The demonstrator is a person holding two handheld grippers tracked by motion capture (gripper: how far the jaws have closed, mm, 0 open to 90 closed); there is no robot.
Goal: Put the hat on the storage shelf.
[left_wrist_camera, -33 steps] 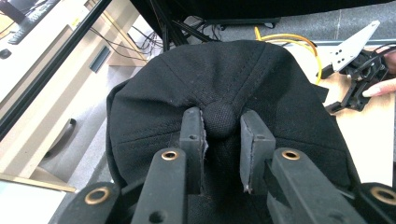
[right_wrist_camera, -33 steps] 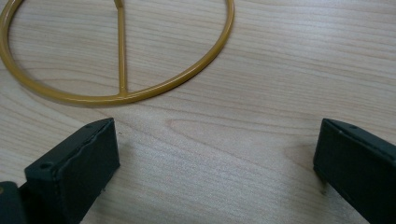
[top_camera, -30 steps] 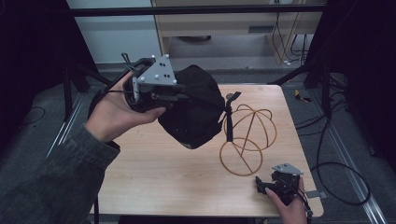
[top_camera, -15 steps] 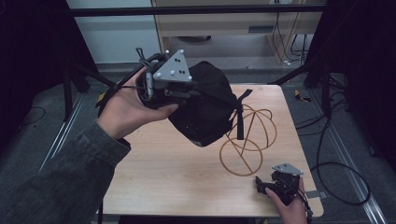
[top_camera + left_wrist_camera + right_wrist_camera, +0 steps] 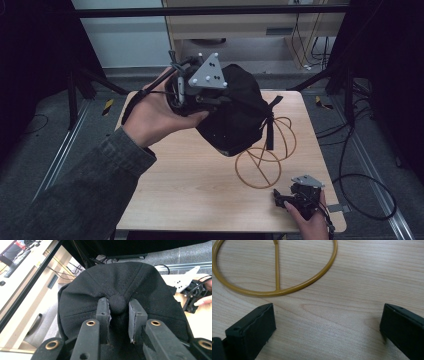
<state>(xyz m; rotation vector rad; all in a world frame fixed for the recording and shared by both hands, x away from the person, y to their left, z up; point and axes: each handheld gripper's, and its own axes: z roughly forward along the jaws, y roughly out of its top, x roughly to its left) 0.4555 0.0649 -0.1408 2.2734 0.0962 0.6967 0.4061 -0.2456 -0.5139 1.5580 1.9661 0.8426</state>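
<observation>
1. My left claw (image 5: 118,312) is pinching the black cap (image 5: 120,287) right at the top button of its crown, one jaw on either side of that little knob, fabric bunched between them.
2. From the high view, that claw (image 5: 200,97) sits in my left hand (image 5: 155,117), held up above the wooden table (image 5: 180,185), with the cap (image 5: 237,117) hanging off its far side.
3. The cap's strap dangles down below it, in front of the yellow wire stand (image 5: 265,157).
4. That stand sits on the table just beneath and beyond the cap; I cannot tell whether the two touch.
5. My right claw (image 5: 300,195) rests low near the table's near right corner, well apart from the cap.
6. Its jaws are spread wide with nothing between them, bare wood below, and the stand's round base ring (image 5: 274,275) lies just ahead of them.
</observation>
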